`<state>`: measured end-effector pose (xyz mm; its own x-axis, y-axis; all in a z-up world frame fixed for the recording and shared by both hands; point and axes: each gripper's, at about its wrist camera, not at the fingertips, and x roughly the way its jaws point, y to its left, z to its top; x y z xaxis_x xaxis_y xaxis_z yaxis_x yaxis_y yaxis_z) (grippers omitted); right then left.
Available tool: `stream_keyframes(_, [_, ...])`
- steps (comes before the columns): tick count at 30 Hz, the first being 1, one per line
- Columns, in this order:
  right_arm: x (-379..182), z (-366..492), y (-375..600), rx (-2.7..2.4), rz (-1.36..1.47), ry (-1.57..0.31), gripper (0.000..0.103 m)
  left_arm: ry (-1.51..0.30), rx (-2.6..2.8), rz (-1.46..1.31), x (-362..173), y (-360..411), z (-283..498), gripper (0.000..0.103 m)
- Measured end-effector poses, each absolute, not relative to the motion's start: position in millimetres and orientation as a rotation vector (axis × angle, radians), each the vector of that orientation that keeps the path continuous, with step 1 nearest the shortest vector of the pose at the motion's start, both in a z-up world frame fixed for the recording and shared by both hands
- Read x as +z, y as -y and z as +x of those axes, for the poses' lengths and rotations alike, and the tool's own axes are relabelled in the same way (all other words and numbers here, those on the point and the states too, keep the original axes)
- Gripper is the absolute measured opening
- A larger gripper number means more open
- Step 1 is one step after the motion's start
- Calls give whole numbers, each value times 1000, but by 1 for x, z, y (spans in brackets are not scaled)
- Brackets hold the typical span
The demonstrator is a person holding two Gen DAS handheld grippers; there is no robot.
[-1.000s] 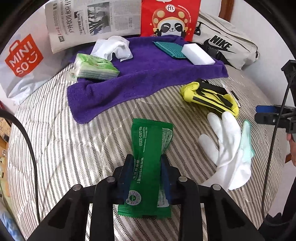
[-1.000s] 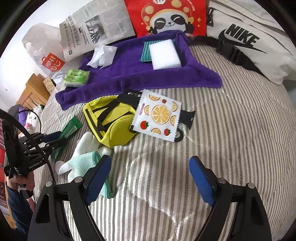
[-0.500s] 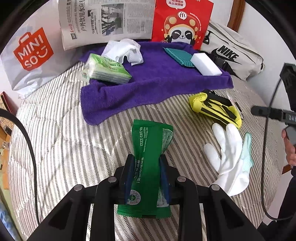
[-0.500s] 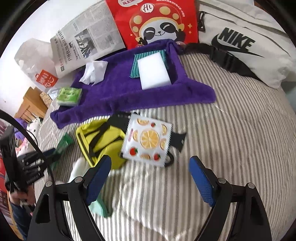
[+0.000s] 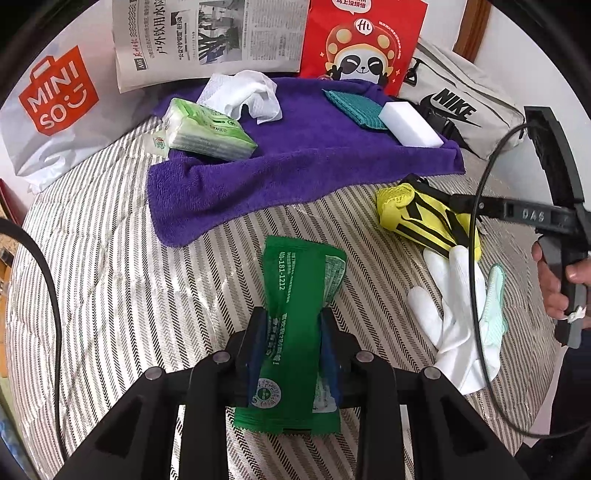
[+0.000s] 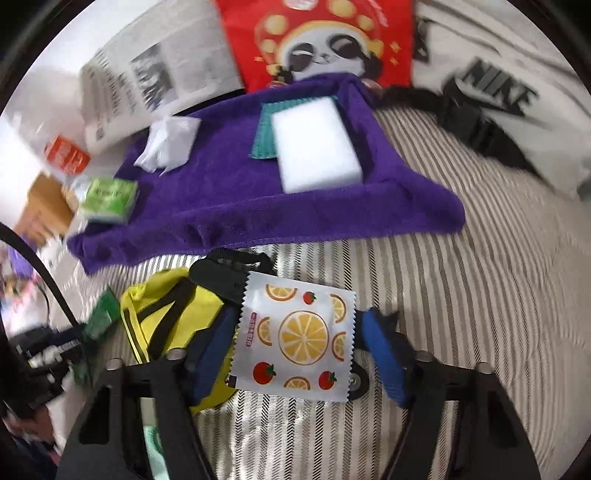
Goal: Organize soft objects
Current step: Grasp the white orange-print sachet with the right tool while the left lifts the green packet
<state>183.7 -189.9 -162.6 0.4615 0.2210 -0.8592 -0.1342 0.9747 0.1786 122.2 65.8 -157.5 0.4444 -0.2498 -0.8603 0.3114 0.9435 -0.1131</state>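
My left gripper (image 5: 293,328) is shut on a green wipes packet (image 5: 295,317) and holds it above the striped bed, short of the purple towel (image 5: 295,162). The towel carries a green tissue pack (image 5: 207,131), a white crumpled cloth (image 5: 247,94), a teal cloth (image 5: 351,107) and a white sponge (image 5: 410,123). My right gripper (image 6: 295,343) is open, its blue pads on either side of a white orange-print packet (image 6: 299,336) that lies on a yellow pouch (image 6: 166,325).
A white glove (image 5: 454,306) and a mint glove (image 5: 495,306) lie right of the green packet. Newspaper (image 5: 207,33), a red panda bag (image 5: 362,44), a Miniso bag (image 5: 55,99) and a grey Nike bag (image 5: 461,107) line the back.
My right gripper has dropped forward so its open pads now flank the orange-print packet. My left gripper has moved the green packet toward the towel.
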Motion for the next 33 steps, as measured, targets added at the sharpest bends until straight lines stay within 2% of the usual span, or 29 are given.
stream_keyframes(1, [-162,183,188,251,77,-1072,46,-1052,-350,62,-158,-66,122,28])
stream_keyframes(3, [-157,181,187,277,56,-1075,38,-1048,-356,56,-158,-67,122,28])
stream_keyframes(5, [-152,177,187,289,34,-1076,26,-1044,-361,49,-158,-68,122,28])
stream_keyframes(15, [-142,154,204,195,-57,-1071,22,-1031,-368,28,-159,-71,118,28])
stream_keyframes(17, [-143,155,208,159,-74,-1070,15,-1032,-367,34,-159,-70,118,29])
stream_keyframes(23, [-147,161,217,147,-57,-1047,5,-1035,-363,31,-158,-70,119,29])
stream_keyframes(33, [-128,157,239,170,20,-983,4,-1042,-351,-15,-155,-72,117,28])
